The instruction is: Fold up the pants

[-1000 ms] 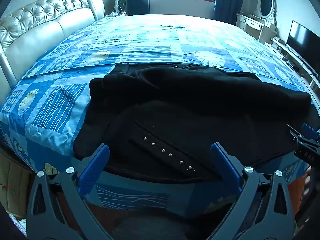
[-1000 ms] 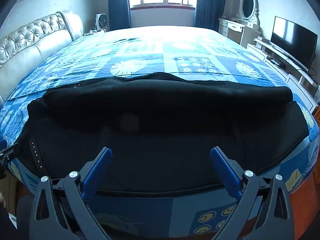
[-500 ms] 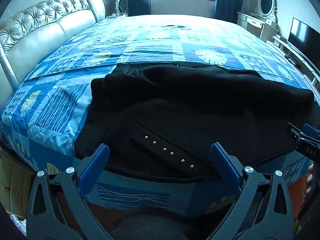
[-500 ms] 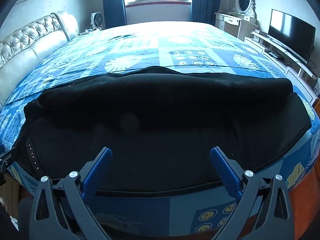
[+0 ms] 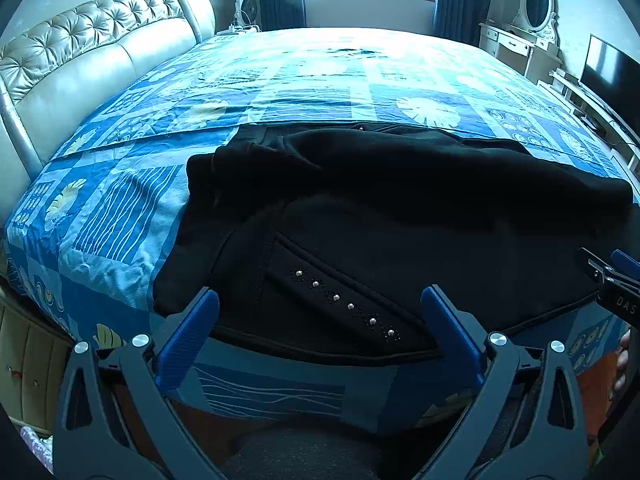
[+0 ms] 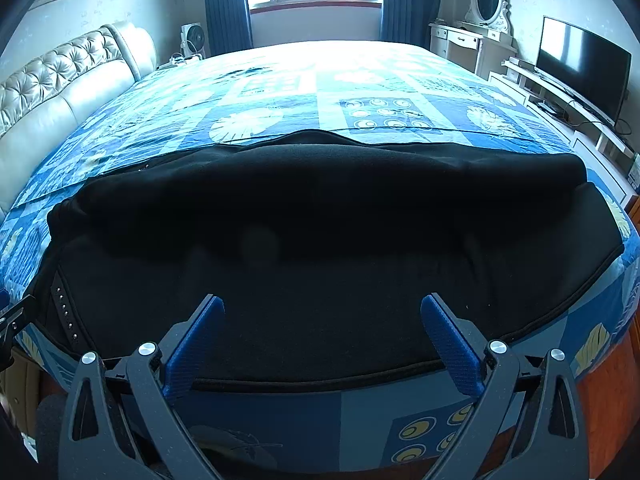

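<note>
pants (image 6: pixel 320 248): long axis left-right, waist left | left tool (image 5: pixel 320 322), right tool (image 6: pixel 322 330): wide open, empty

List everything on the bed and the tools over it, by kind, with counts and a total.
Black pants, laid across the blue patterned bedspread: 1
Hand-held grippers, left hand-held gripper and right hand-held gripper, both open and empty: 2
Total: 3

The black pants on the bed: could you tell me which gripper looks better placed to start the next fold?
Probably the left gripper: open, it faces the studded pocket and near hem of the pants. The right gripper, also open, faces plain mid-fabric.
</note>
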The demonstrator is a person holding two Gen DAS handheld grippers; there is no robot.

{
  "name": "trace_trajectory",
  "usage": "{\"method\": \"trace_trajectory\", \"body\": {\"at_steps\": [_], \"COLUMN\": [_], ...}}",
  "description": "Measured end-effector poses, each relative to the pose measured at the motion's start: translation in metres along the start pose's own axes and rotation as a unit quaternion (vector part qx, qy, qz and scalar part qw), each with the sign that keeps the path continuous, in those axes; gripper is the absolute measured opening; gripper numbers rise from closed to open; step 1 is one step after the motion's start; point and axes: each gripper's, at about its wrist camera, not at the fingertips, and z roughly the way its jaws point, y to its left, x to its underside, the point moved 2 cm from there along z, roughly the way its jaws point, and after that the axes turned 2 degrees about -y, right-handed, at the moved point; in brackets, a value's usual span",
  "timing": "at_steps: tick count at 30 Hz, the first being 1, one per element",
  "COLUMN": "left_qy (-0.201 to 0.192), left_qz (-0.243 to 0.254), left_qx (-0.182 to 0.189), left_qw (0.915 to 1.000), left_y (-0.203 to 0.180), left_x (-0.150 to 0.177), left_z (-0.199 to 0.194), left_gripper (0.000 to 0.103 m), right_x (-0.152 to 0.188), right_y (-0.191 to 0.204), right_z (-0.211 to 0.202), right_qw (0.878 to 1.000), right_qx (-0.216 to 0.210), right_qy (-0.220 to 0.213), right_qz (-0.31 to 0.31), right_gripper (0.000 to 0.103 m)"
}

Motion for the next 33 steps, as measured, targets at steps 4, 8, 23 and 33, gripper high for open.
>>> {"method": "trace_trajectory", "body": {"at_steps": [4,8,23,33], "left_qy": [0.0,0.0,0.0,0.002], "left_qz": [0.0,-0.001,-0.002,-0.002], "left_qx": [-0.001,-0.003,-0.005,-0.006], "left_qw": [1.0,1.0,1.0,1.0], "left_y": [0.0003,0.0024,0.0053,0.0041], "left_x": [0.0003,0.0004,0.001,0.0022], "left_z": [0.0003,0.0001,0.0012,0.0035], "left_gripper": [0.101,0.101,0.101,0.101], "right_x": [0.0015,0.002,0.0036,0.0057], "right_y": [0.0005,0.0008,0.0025,0.0046], "right_z": [-0.0002,-0.0002,0.0011,0.0021], "right_qw": [1.0,1.0,1.0,1.0], "right_qx": [0.001,0.001,0.001,-0.001], "right_qy": [0.0,0.0,0.002,0.003], "right_qz": [-0.001,-0.001,-0.004,-0.006], "right_gripper": [0.098,0.098,0.098,0.098]}}
